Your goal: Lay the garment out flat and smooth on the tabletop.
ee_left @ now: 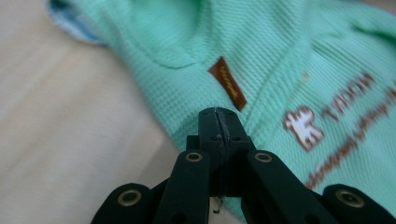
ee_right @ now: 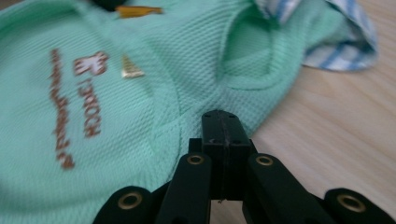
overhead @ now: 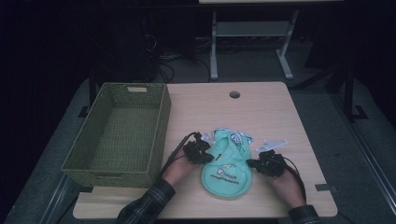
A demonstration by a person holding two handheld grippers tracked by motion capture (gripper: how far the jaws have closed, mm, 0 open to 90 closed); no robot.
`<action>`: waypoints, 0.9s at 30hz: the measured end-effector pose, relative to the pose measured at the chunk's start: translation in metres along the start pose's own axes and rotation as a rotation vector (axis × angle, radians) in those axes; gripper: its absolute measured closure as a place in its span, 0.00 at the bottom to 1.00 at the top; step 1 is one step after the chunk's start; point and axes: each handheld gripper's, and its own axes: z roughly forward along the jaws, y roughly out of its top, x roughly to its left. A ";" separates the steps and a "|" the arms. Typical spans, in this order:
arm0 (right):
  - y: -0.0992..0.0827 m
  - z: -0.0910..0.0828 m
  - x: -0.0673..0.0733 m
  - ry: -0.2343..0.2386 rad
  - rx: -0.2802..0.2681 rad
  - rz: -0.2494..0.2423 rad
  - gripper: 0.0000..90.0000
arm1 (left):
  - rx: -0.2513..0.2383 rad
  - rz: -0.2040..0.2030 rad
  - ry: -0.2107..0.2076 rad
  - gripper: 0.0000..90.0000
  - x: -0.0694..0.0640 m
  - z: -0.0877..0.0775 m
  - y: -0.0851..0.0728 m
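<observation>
The small mint-green garment (overhead: 227,164) lies flat on the bench (overhead: 275,121), near the front edge and between the two hands, with its striped collar (overhead: 239,136) pointing away from the person. A brown print and a small brown label (ee_left: 227,83) show on its upper side.

The left gripper (overhead: 198,151) sits at the left edge of the garment and the right gripper (overhead: 266,163) at its right edge. In both gripper views the jaws are fully closed, tip against tip, just at the hem of the cloth; I cannot tell for sure if a fold of fabric is pinched between them.

The step in hand seems to be taking both sides of the garment, probably to fold or lift it. The woven green basket (overhead: 116,135) stands just to the left, so the next move likely needs both grippers to rise together, keeping the cloth even.
</observation>
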 end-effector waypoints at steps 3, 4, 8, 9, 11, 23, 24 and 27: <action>0.000 0.000 -0.006 -0.007 -0.004 0.013 1.00 | -0.002 0.008 -0.015 0.99 -0.007 -0.002 -0.004; 0.000 -0.001 -0.007 -0.010 -0.002 0.014 1.00 | 0.004 0.017 -0.018 0.99 -0.008 -0.003 -0.005; 0.001 -0.001 -0.010 -0.007 -0.001 0.018 1.00 | -0.010 0.003 -0.031 0.96 -0.008 -0.007 -0.007; 0.003 -0.002 -0.011 -0.008 -0.002 0.011 0.98 | -0.018 0.001 -0.035 0.95 -0.009 -0.011 -0.007; 0.007 -0.005 -0.014 -0.006 -0.030 0.020 0.93 | -0.049 -0.011 -0.044 0.91 -0.012 -0.016 -0.008; 0.050 0.009 -0.049 0.002 -0.090 0.099 0.85 | -0.048 0.040 -0.038 0.72 -0.034 -0.021 -0.017; 0.052 0.012 -0.050 0.002 -0.104 0.102 0.85 | -0.046 0.044 -0.038 0.72 -0.035 -0.020 -0.016; 0.059 0.020 -0.054 0.004 -0.078 0.112 0.84 | -0.041 0.052 -0.028 0.72 -0.038 -0.016 -0.016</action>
